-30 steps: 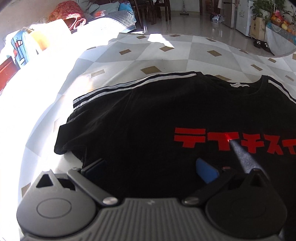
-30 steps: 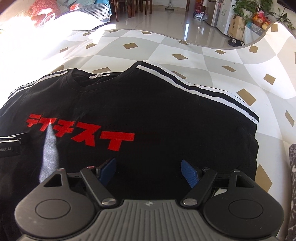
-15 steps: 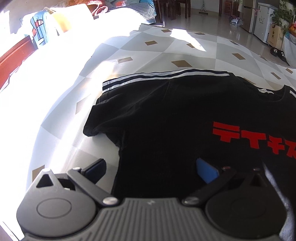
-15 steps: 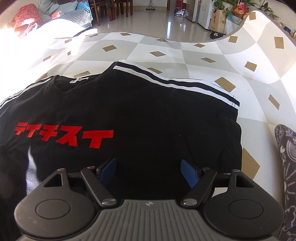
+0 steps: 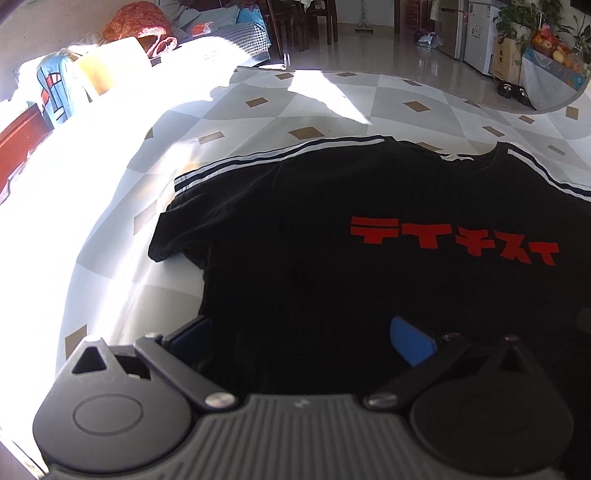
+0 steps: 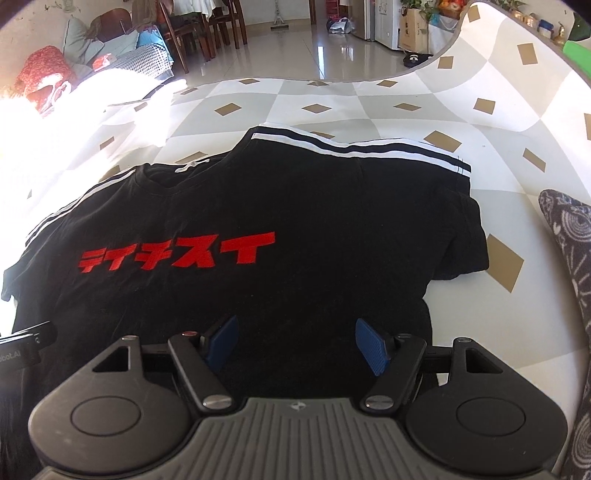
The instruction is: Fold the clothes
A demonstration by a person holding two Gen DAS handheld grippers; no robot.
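A black T-shirt (image 5: 332,229) with red lettering and white shoulder stripes lies flat, front up, on a checked cloth-covered table (image 5: 258,110). My left gripper (image 5: 301,338) hovers open over the shirt's lower left side, its left pad near the shirt's side edge below the left sleeve. In the right wrist view the same T-shirt (image 6: 295,206) spreads ahead. My right gripper (image 6: 295,343) is open over the shirt's lower right part, nothing between its blue pads. The left gripper's body (image 6: 26,343) peeks in at the left edge of the right wrist view.
Strong sunlight washes out the table's left side (image 5: 55,221). A dark patterned cushion (image 6: 569,258) sits at the right edge. Piled clothes and a red knitted item (image 5: 136,22) lie at the back left. Chairs, a fridge and tiled floor lie beyond the table.
Both grippers have drifted apart over the shirt: the left view shifted left toward the left sleeve, then back a little; the right view moved right, showing the right sleeve and a cushion. Both stay open.
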